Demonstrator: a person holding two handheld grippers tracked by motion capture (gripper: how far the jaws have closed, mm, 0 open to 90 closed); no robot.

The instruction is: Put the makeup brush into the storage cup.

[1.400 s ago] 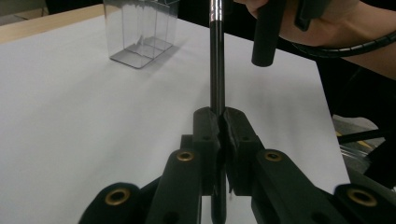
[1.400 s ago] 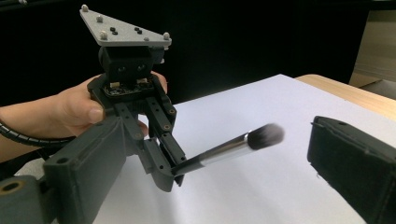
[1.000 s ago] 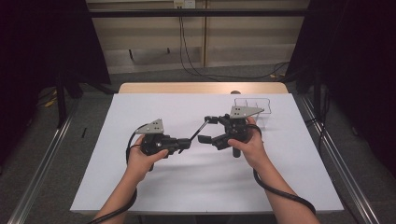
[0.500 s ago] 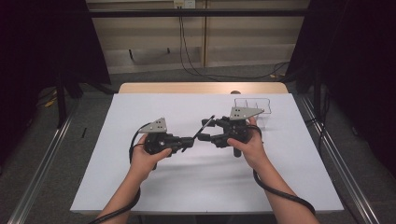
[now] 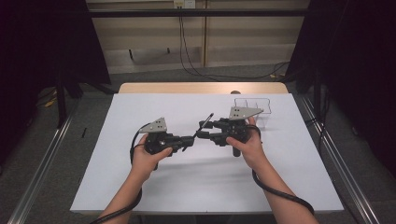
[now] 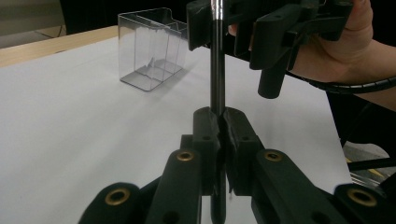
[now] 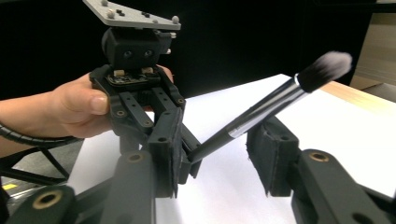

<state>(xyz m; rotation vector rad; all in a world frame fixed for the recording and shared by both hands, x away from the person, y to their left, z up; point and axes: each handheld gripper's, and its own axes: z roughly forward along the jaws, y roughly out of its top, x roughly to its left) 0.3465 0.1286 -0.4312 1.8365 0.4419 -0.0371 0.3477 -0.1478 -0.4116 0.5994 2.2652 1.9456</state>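
A makeup brush (image 5: 206, 123) with a dark handle, silver ferrule and pale bristles (image 7: 327, 65) slants up over the middle of the white table. My left gripper (image 5: 190, 138) is shut on the lower end of the handle (image 6: 217, 79). My right gripper (image 5: 201, 133) faces it from the right, with the brush (image 7: 261, 114) passing between its jaws. Those jaws have just been closing. One pad sits close beside the handle and the other still stands clear of it. In the left gripper view, the right gripper (image 6: 224, 28) sits across the top.
A clear plastic organiser box (image 5: 253, 104) with compartments stands at the table's far right, just behind my right hand. The white table top (image 5: 140, 112) ends in a wooden strip at the back. Metal rails run along the floor on both sides.
The right gripper's jaws have narrowed around the brush. Both hands have stayed almost where they were.
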